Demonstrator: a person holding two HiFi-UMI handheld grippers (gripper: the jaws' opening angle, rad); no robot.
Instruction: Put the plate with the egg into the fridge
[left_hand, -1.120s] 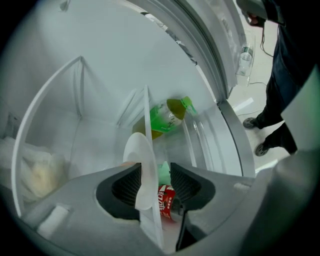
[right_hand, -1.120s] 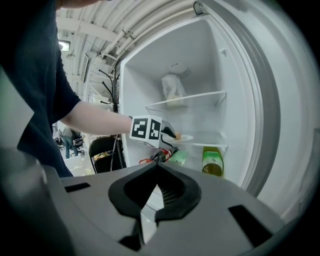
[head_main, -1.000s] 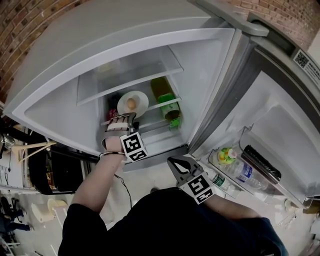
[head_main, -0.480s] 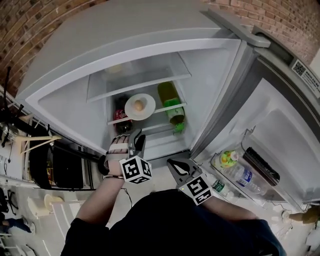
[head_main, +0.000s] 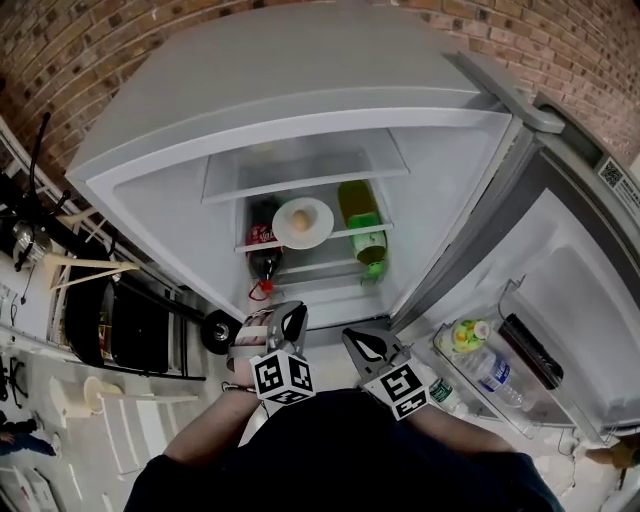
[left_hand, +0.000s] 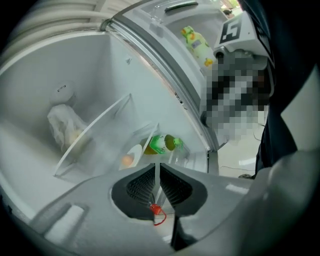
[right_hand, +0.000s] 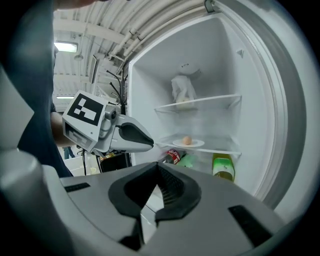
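Note:
The white plate (head_main: 303, 224) with the brown egg (head_main: 299, 218) rests on the fridge's middle glass shelf (head_main: 340, 236), free of both grippers. It also shows in the right gripper view as plate (right_hand: 188, 144) with egg (right_hand: 187, 140). My left gripper (head_main: 292, 318) hangs outside the fridge, below its open front. Its jaws are closing to a thin slit with nothing between them (left_hand: 156, 172). Just to its right, my right gripper (head_main: 362, 343) is shut and empty (right_hand: 158, 174). The left gripper (right_hand: 142, 140) crosses the right gripper view at the left.
A green bottle (head_main: 365, 236) lies right of the plate and a cola bottle (head_main: 264, 250) lies at its left, lower down. A white bag (right_hand: 183, 90) sits on the upper shelf. The open door (head_main: 570, 290) at the right holds bottles (head_main: 478, 352) in its rack.
The left gripper has pulled back out of the fridge, away from the plate, and its jaws have narrowed. The plate stays on the shelf. The right gripper has hardly moved.

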